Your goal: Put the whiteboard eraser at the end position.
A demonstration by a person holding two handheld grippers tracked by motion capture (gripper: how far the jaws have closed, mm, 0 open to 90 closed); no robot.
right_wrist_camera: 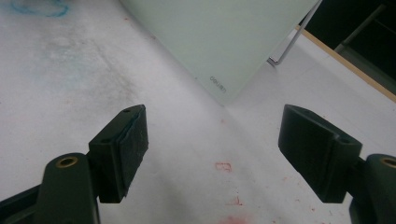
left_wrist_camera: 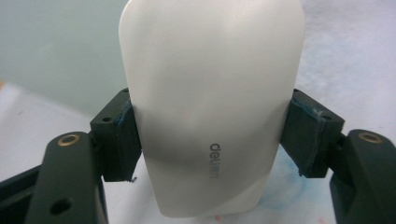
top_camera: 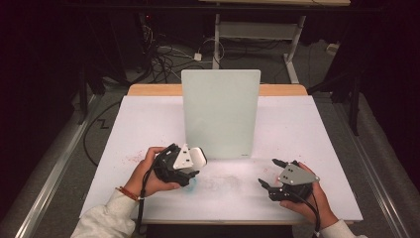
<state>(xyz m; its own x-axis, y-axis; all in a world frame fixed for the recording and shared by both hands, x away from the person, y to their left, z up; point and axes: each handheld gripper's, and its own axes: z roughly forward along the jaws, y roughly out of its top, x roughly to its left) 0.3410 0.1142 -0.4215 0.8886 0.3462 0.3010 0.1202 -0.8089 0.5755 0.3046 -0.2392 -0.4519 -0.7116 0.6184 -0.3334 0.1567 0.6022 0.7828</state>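
White eraser [left_wrist_camera: 210,107] clamped in left gripper [top_camera: 184,166] jaws beside upright glass board [top_camera: 220,113]; right gripper [top_camera: 270,174] jaws spread, empty.

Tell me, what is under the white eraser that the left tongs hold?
Under the eraser lies the white table, with a blue smear beside its lower end. The left tongs grip its sides. The eraser's underside is hidden.
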